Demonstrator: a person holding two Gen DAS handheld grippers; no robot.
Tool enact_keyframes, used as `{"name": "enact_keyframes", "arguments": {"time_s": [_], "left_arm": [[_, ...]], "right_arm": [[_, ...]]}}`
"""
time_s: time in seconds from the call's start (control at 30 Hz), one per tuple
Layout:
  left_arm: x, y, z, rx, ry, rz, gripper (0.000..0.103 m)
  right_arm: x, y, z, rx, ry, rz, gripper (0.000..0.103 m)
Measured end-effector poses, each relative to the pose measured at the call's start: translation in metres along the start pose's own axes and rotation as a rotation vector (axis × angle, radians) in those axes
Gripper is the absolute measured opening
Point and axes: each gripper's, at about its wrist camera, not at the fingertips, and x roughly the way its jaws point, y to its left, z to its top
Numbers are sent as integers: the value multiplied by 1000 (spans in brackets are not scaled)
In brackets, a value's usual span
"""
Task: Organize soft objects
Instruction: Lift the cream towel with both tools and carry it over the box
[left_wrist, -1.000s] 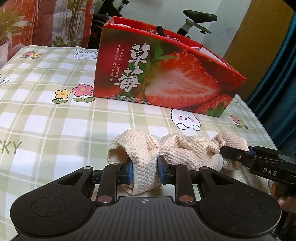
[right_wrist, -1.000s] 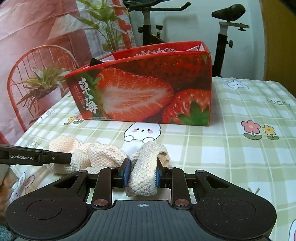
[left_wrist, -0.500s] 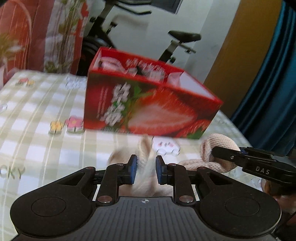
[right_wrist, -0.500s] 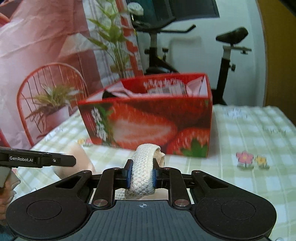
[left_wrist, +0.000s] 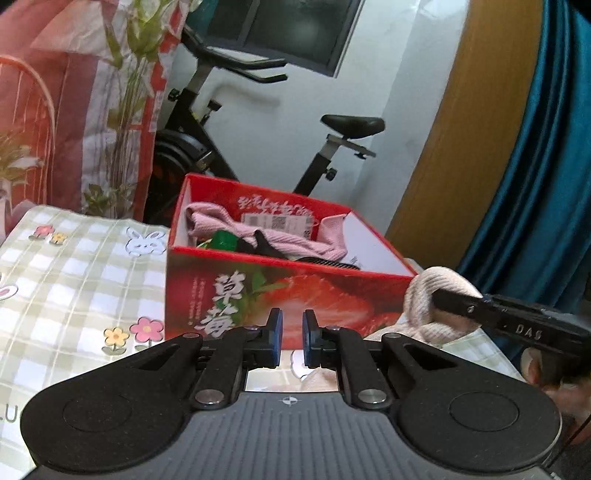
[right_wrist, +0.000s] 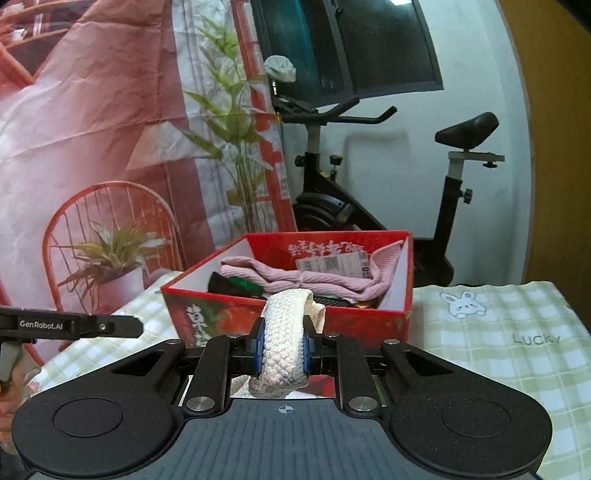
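Observation:
My right gripper (right_wrist: 282, 349) is shut on a cream knitted cloth (right_wrist: 283, 343) and holds it raised in front of the red strawberry box (right_wrist: 288, 317). The same cloth (left_wrist: 432, 306) shows at the right of the left wrist view, held in the right gripper's fingers (left_wrist: 458, 304). My left gripper (left_wrist: 291, 338) has a narrow gap between its blue pads with no cloth showing between them; the box front (left_wrist: 258, 295) shows through the gap. The box holds a pink knitted cloth (left_wrist: 280, 236), a green item and dark items.
The box stands on a table with a green checked cloth (right_wrist: 498, 332) printed with flowers and rabbits. An exercise bike (right_wrist: 369, 177) stands behind the table. A red printed backdrop (right_wrist: 110, 129) hangs at the left, a blue curtain (left_wrist: 546, 147) at the right.
Both grippers have risen, so the box's inside now shows. The cream cloth has left the table with the right gripper. It no longer shows between the left pads, which have come closer together.

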Motion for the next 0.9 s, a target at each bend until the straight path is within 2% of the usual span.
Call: {"name": "enact_keyframes", "arguments": {"time_s": [0.1,0.17,0.2,0.23,0.27,0.4,0.6,0.67,0.7,0.9], "left_arm": [[11,10,-11,-65,71,-13,13],[20,14,-22,-97,124,9,26],[24,17,-29,-114,151,19,44],[29,20,-35,-132,172,25,55],[32,24,-41,-151,191,28,55],[49,39,-57,-212,269,45,55],[64,38,-61,-196,290,41,53],[63,37,-61,-183,285,33,30],[61,35,-61,-174,278,20,22],[27,27,-43,-116,136,31,18]], "right_arm": [[4,-7,-9,13,31,-20,17],[8,-10,-21,27,62,-36,17],[9,-13,-28,40,78,-41,17],[11,-15,-35,55,95,-45,17],[13,-17,-42,67,110,-49,17],[17,-23,-61,105,150,-60,17],[22,-23,-73,109,175,-57,17],[23,-22,-73,114,185,-54,17],[23,-22,-75,118,189,-50,17],[16,-14,-60,113,151,-17,17]]}}
